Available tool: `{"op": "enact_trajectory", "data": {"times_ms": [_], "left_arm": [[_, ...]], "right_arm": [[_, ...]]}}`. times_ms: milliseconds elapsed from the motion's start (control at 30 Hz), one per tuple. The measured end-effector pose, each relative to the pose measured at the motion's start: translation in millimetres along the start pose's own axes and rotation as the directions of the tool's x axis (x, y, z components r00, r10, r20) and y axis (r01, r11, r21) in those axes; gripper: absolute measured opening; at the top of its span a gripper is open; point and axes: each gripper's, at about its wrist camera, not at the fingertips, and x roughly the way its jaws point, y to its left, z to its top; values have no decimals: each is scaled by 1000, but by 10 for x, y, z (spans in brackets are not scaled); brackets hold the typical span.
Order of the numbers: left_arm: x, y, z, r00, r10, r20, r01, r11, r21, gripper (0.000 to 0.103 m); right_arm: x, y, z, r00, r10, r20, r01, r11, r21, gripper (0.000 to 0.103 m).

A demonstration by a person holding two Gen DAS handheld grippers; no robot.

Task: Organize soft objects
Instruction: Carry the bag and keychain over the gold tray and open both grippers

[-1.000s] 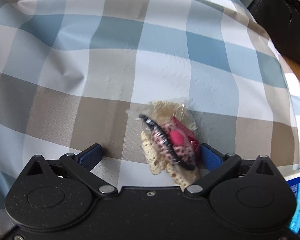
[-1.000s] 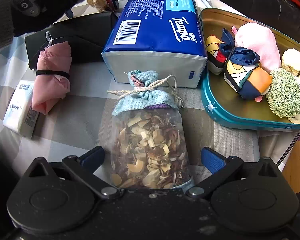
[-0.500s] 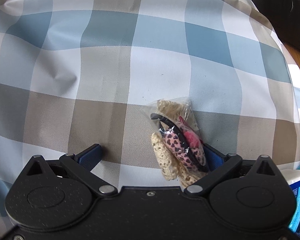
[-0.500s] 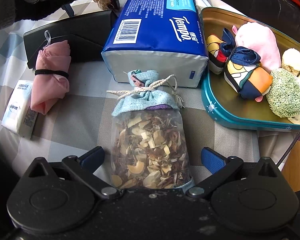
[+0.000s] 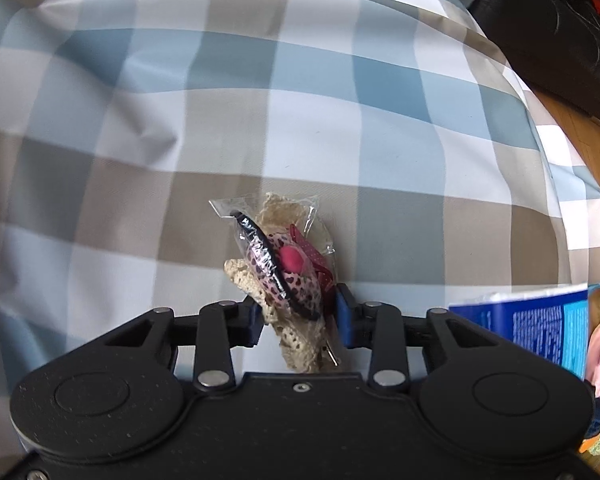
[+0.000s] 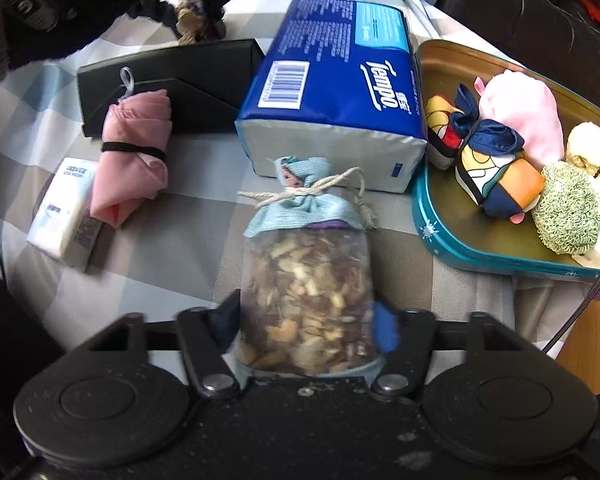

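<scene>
Nearest the left wrist camera, the left gripper (image 5: 300, 316) is pinched on a clear packet of hair accessories (image 5: 284, 268): lace trim, a leopard-print piece and a pink bow, sealed in film. The blue pads press on both sides of the packet above the checked tablecloth (image 5: 140, 128). It appears lifted clear, though contact with the cloth cannot be ruled out.

Nearest the right wrist camera, the right gripper (image 6: 306, 326) is closing on a potpourri sachet (image 6: 306, 280). The sachet lies between the blue pads, which meet its sides, and rests on the tablecloth.

Beyond the sachet and touching its tied neck stands a blue Tempo tissue pack (image 6: 340, 80). To the left lie a rolled pink cloth bag (image 6: 134, 156) bound with a black band, a small white tissue packet (image 6: 66, 208) and a black case (image 6: 180, 80).

To the right, the teal tin tray (image 6: 440, 236) already holds a patterned fabric pouch (image 6: 496, 176), a pink plush item (image 6: 528, 112), a green knitted scrubber (image 6: 568, 208) and a cream woolly item (image 6: 592, 148).

Assessment: the task is partly complete. Four soft items are stowed; two are gripped but not yet delivered; the pink bag and both tissue packs remain loose on the cloth.
</scene>
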Motion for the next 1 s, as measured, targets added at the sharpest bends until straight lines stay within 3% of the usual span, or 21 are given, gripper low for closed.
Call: {"op": "enact_trajectory", "data": {"times_ms": [100, 267, 500, 733, 1000], "left_arm": [[-186, 87, -116, 1000, 3, 22, -3, 1000, -15, 35], [-618, 208, -319, 997, 9, 79, -6, 999, -33, 35], [-1133, 243, -587, 992, -9, 123, 14, 999, -44, 35], [-1541, -116, -773, 985, -84, 147, 83, 996, 16, 35], [-1856, -887, -976, 963, -202, 179, 170, 969, 178, 35]], "right_arm": [[-54, -49, -14, 1000, 27, 4, -27, 999, 29, 50], [-191, -233, -14, 986, 167, 17, -168, 979, 112, 46], [-610, -367, -64, 956, 264, 125, -278, 953, 117, 46], [-1083, -863, 22, 942, 211, 261, -263, 947, 184, 46], [-1553, -1800, 155, 917, 11, 399, -153, 933, 326, 47]]}}
